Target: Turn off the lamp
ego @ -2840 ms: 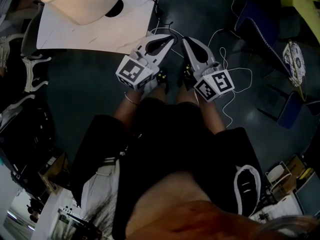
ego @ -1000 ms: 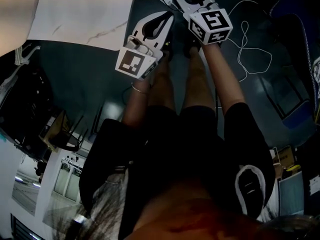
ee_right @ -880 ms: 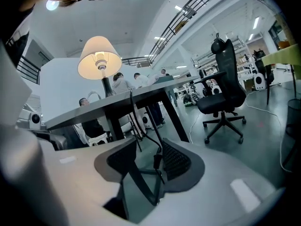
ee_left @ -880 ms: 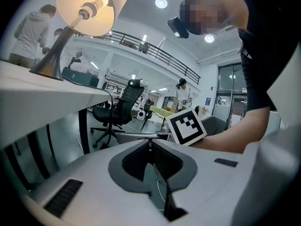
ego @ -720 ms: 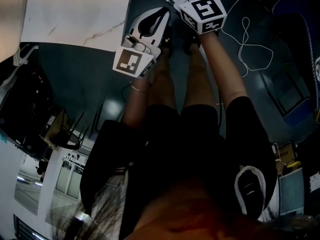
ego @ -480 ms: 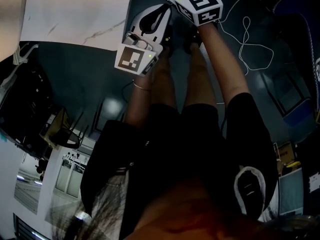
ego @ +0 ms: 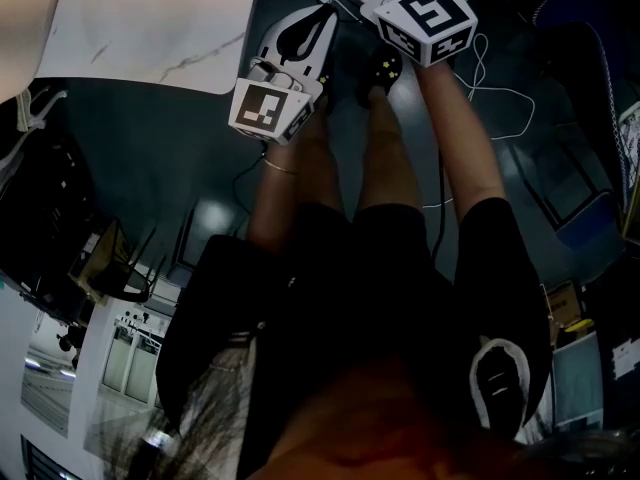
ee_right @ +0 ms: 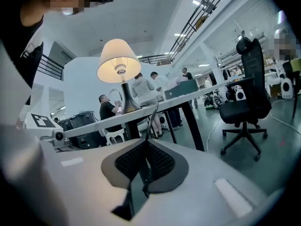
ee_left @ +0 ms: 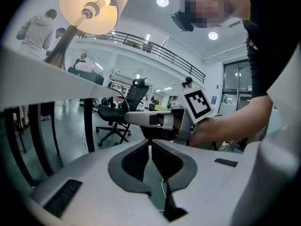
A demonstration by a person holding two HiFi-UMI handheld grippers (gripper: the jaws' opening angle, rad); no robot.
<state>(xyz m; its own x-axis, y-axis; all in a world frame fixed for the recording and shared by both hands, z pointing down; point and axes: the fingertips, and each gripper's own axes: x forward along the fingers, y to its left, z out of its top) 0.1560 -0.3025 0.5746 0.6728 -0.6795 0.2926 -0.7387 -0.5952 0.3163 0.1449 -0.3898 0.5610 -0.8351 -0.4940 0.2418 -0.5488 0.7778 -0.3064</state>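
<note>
Lamp (ee_right: 118, 60) lit; R claw (ee_right: 146, 141) closing on cord (ee_right: 151, 121).

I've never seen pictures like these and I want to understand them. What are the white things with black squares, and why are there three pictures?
A person holds a grabbing tool in each hand, like big tongs. The cubes with black squares are part of those tools. One picture comes from a camera on the person's head, looking down. The other two come from small cameras riding on the tools. A lit lamp stands on the white table. The left tool has its jaws together with nothing in them. The right tool is closing its jaws on a thin cord that runs up toward the table.
</note>
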